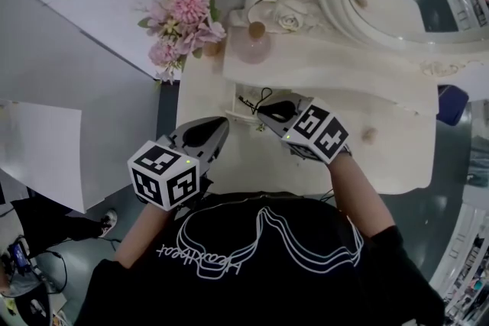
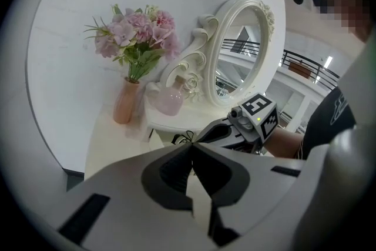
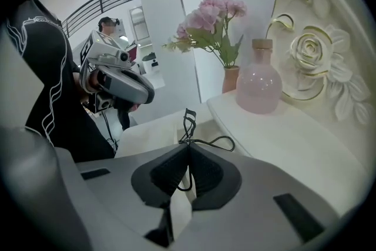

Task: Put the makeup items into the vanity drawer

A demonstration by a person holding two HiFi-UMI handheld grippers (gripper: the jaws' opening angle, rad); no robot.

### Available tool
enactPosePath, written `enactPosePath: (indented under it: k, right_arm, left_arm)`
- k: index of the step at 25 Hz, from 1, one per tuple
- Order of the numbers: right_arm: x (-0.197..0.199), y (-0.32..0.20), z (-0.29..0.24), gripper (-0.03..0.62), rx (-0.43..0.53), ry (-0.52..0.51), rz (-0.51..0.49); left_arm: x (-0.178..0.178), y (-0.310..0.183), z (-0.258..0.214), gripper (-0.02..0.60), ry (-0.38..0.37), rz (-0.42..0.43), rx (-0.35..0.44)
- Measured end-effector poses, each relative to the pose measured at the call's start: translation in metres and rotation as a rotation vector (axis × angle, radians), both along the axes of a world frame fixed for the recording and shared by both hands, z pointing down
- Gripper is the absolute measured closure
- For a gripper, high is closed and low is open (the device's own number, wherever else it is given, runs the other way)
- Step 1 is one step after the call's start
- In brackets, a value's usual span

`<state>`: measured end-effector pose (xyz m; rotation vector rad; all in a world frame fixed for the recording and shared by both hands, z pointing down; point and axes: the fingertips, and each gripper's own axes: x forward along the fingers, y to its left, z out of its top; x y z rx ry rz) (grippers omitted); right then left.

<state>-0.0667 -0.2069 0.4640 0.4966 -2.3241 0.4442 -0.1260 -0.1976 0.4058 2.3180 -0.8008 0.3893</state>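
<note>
Right gripper view first: what is being carried, and how?

An eyelash curler (image 3: pixel 188 120), a thin black wire thing. The right claw (image 3: pixel 188 147) is clamped together on its shaft, the curling head sticking out past the tips and the looped handles to one side.

Where is that on the table?

Toward the table's (image 1: pixel 252 164) back-left corner, right at the open drawer (image 1: pixel 231 115), which comes out from under the left end of the raised shelf (image 1: pixel 328 80). From the head view the curler hangs over the drawer's mouth. I cannot tell whether it touches the drawer's floor.

So which step is this?

I'd judge it the placing step: item gripped and brought to the drawer, not yet let go. Next, I think, the claw needs to go a little lower so the curler sits inside the walls, then part its jaws and back out without snagging the wire loops on the rim.

And the hands?

The right forearm reaches forward from the body, claw tipped steeply down at the drawer, marker cube on top. The left claw (image 2: pixel 192 147) is closed with nothing between its jaws. It hangs over the table's front-left edge, tilted down more gently, tips aimed toward the drawer and just beside the right claw.

Anything nearby to mind?

A pink bottle (image 3: pixel 259 86) stands on the shelf's left end, above and behind the drawer.
</note>
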Motion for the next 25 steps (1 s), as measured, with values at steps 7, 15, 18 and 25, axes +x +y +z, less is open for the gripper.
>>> enactPosePath:
  k: [7, 15, 18, 25]
  right_arm:
    - [-0.004, -0.002, 0.003, 0.574, 0.007, 0.043, -0.035]
    - [-0.005, -0.004, 0.005, 0.57, 0.034, 0.087, -0.038]
    - [-0.005, -0.007, 0.007, 0.564, 0.057, 0.106, -0.037]
    - [-0.002, -0.009, 0.005, 0.487, 0.09, 0.143, -0.052]
  left_arm:
    - [-0.003, -0.004, 0.001, 0.578, 0.004, -0.005, -0.002]
    - [-0.006, -0.007, 0.004, 0.578, 0.012, -0.013, -0.009]
    - [-0.009, -0.008, 0.005, 0.578, 0.011, -0.015, -0.01]
    - [-0.015, -0.009, 0.007, 0.578, 0.01, -0.027, -0.014]
